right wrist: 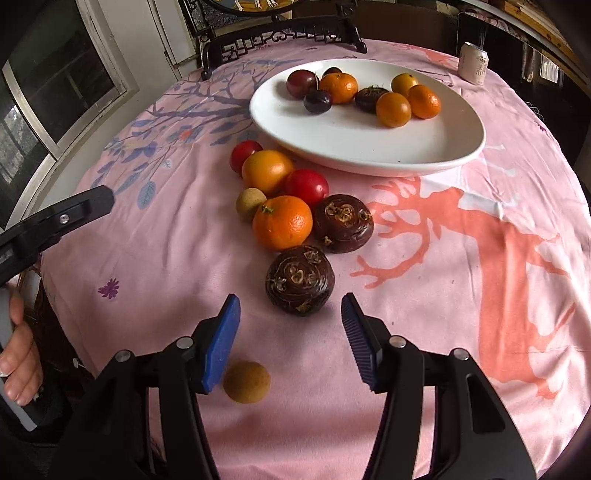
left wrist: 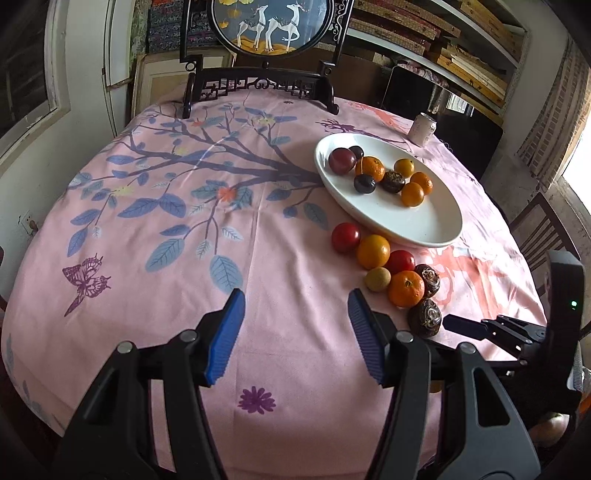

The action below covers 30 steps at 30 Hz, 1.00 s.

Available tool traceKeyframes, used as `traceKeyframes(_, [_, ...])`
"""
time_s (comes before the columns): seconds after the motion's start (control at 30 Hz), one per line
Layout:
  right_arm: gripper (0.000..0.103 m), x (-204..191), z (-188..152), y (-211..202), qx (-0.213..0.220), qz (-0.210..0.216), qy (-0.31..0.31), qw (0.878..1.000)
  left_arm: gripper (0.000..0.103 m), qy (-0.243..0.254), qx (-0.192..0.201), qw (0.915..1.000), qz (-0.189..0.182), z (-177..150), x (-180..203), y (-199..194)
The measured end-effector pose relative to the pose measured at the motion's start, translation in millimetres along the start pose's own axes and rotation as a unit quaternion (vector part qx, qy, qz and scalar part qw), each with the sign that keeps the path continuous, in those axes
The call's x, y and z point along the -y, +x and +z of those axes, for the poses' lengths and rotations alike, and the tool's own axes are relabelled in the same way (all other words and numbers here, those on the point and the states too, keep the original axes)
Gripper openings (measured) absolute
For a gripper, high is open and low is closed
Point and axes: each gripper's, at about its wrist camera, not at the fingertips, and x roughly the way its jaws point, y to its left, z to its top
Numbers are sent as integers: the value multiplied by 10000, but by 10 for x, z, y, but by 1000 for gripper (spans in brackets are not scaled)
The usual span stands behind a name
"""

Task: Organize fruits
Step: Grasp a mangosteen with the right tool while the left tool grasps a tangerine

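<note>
A white oval plate (right wrist: 424,147) (left wrist: 424,225) holds several fruits: tangerines, dark plums and a brown water chestnut. On the cloth in front of it lie loose fruits: two red plums (right wrist: 306,186), an orange (right wrist: 266,170), a tangerine (right wrist: 282,221), two brown water chestnuts (right wrist: 300,279) and two tan longans (right wrist: 246,380). My right gripper (right wrist: 290,306) is open, just short of the near water chestnut, with a longan below its left finger. My left gripper (left wrist: 295,301) is open and empty over bare cloth, left of the loose fruits (left wrist: 404,288).
A drinks can (right wrist: 474,62) (left wrist: 422,129) stands beyond the plate. A dark carved stand with a round deer picture (left wrist: 273,26) is at the table's far edge. The pink patterned cloth (left wrist: 184,221) covers the round table. A wooden chair (left wrist: 543,229) is at the right.
</note>
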Motion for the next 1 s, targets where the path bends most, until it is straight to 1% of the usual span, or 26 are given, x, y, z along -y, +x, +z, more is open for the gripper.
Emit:
traceKeyframes(0.03, [57, 9, 16, 43, 17, -70, 28, 10000, 59, -12, 5, 10000, -15, -2, -11, -10])
traceKeyframes(0.07, [47, 9, 24, 58, 131, -166, 25, 9998, 59, -14, 10, 10000, -31, -9, -7, -24])
traceKeyframes(0.1, [39, -16, 35, 74, 183, -326, -89, 9993, 59, 0, 9, 10000, -52, -15, 6, -31])
traceKeyframes(0.13, [39, -35, 38, 78, 202, -398, -159, 9989, 59, 28, -5, 10000, -78, -24, 28, -33])
traceKeyframes(0.2, [39, -2, 15, 13, 255, -297, -58, 9992, 59, 131, -56, 9998, -160, -42, 113, -13])
traceKeyframes(0.27, [39, 54, -22, -145, 432, -481, -41, 9979, 59, 307, -114, 9991, -255, -82, 257, 28])
traceKeyframes(0.33, [39, 183, -76, -329, 621, -681, 118, 9957, 60, 495, -208, 9980, -328, -119, 433, 114])
traceKeyframes(0.43, [39, 439, -179, -535, 769, -747, 438, 9933, 60, 670, -360, 9962, -416, -139, 674, 290])
traceKeyframes(0.5, [39, 586, -262, -615, 814, -714, 621, 9922, 60, 767, -525, 9947, -433, -150, 810, 437])
traceKeyframes(0.57, [39, 696, -337, -667, 832, -592, 793, 9916, 60, 805, -713, 9931, -460, -158, 911, 591])
traceKeyframes(0.63, [39, 775, -387, -691, 834, -470, 902, 9913, 58, 813, -851, 9921, -441, -170, 994, 714])
traceKeyframes(0.7, [39, 826, -416, -709, 848, -455, 956, 9908, 58, 812, -971, 9911, -415, -173, 1069, 830])
traceKeyframes(0.73, [39, 850, -422, -712, 854, -437, 981, 9905, 57, 804, -1009, 9909, -384, -169, 1090, 881])
traceKeyframes(0.77, [39, 870, -428, -713, 854, -412, 1010, 9904, 55, 823, -957, 9915, -308, -154, 1120, 904])
traceKeyframes(0.8, [39, 889, -428, -709, 854, -390, 1034, 9902, 51, 842, -930, 9917, -268, -133, 1143, 924])
traceKeyframes(0.83, [39, 908, -433, -708, 856, -373, 1055, 9900, 49, 829, -957, 9916, -274, -104, 1159, 958])
traceKeyframes(0.9, [39, 933, -441, -703, 857, -344, 1086, 9898, 49, 742, -965, 9920, -333, -33, 1163, 1006])
traceKeyframes(0.93, [39, 938, -443, -695, 851, -331, 1096, 9898, 47, 717, -949, 9923, -332, -2, 1167, 1030])
traceKeyframes(0.97, [39, 942, -450, -691, 842, -315, 1101, 9898, 45, 719, -933, 9926, -295, 22, 1175, 1053])
traceKeyframes(1.0, [39, 943, -453, -689, 834, -302, 1103, 9899, 38, 734, -925, 9926, -292, 39, 1183, 1070])
